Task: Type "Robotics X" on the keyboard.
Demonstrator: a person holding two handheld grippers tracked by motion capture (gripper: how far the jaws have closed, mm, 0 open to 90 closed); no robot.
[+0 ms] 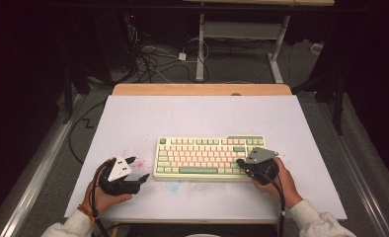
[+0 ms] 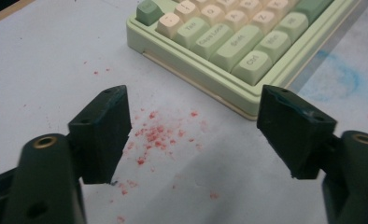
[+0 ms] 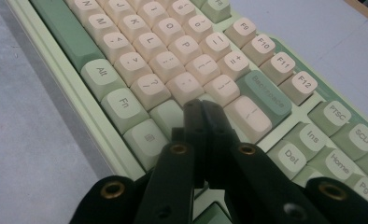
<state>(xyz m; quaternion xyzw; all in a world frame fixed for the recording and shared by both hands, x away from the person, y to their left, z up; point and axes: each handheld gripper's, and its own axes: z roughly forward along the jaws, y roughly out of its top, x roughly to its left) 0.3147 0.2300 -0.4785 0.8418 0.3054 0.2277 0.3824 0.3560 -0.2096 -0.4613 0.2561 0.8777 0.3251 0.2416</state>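
The left gripper (image 1: 142, 178) rests low over the white table (image 1: 133, 123), held in the person's left hand (image 1: 106, 197), and its jaws stand wide apart with nothing between them. No earlier moment is needed to see this: in the left gripper view the two black jaws frame only bare table and a patch of small red specks (image 2: 156, 135). The keyboard (image 1: 210, 158) lies just beyond this claw and to its right side, near but not touching it; its pale green front left corner (image 2: 250, 109), with the Ctrl key (image 2: 252, 63) on it, sits just ahead of the right-hand jaw. A faint blue smear (image 2: 341, 74) marks the table past that corner. Going to the right, the keyboard lies flat between the two claws, with cream keys in the middle and green keys at its edges. The right gripper (image 1: 240, 161), held in the person's right hand (image 1: 281, 182), is over the right end of the keyboard, and its jaws are pressed fully together with nothing held. In the right gripper view the closed tips (image 3: 203, 109) are down among the keys near the Backspace key (image 3: 266, 93), directly above the board, with the Fn key (image 3: 123, 107) at the left of the claw and the Del key (image 3: 292, 154) at its right. I cannot tell if the tips really press a key or only stay just over it.
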